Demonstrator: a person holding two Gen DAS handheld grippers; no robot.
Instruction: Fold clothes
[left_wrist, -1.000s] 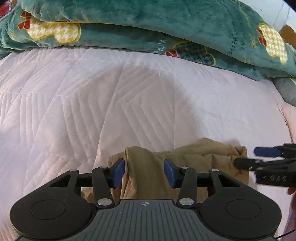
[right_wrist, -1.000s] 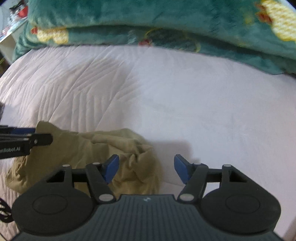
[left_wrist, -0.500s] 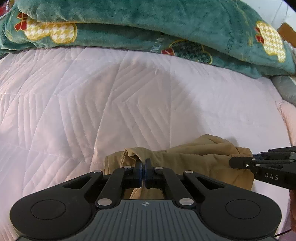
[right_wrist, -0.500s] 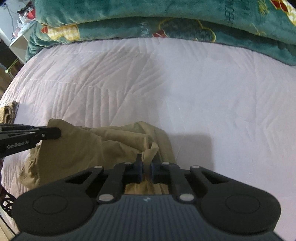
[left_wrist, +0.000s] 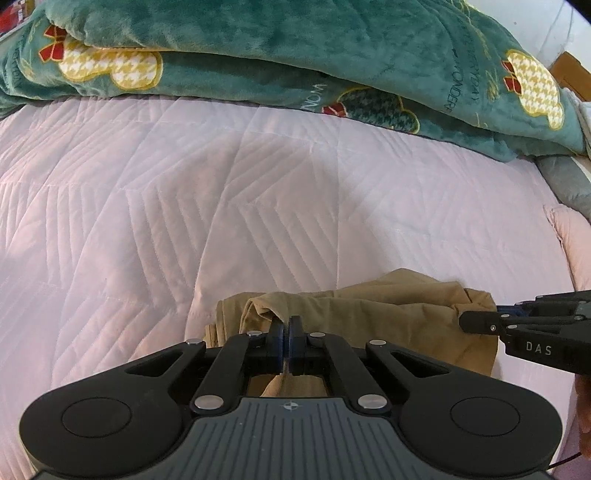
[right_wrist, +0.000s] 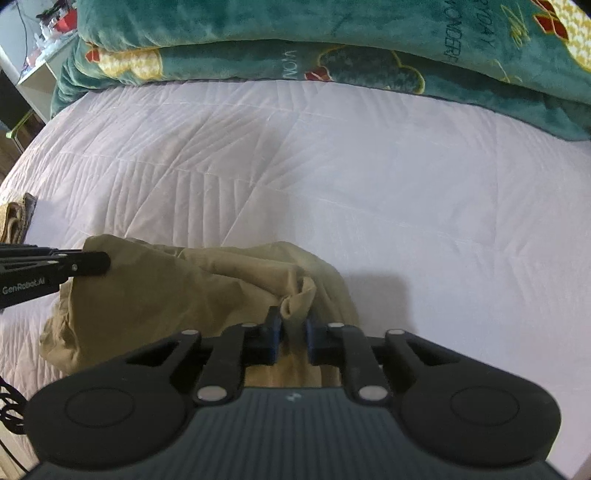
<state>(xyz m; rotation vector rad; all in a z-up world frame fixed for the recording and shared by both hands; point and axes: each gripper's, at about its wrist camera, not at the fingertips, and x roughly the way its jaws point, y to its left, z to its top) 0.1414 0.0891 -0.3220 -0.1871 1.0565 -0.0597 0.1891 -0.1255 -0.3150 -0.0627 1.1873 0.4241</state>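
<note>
A crumpled tan garment lies on the near part of the bed. My left gripper is shut on a fold at the garment's left end, with cloth pinched between the blue pads. In the left wrist view my right gripper comes in from the right at the garment's other end. In the right wrist view the tan garment spreads to the left, and my right gripper is shut on a bunched fold that stands up between its pads. The left gripper shows at the far left edge of the cloth.
The quilted pale pink bedspread stretches ahead. A folded green plush blanket with yellow bear prints lies across the far side. Grey fabric and a pink cloth sit at the right edge. Another tan cloth lies at the bed's left edge.
Both grippers went from open around the garment to shut on its folds. The pinched cloth now stands up a little between the pads.
</note>
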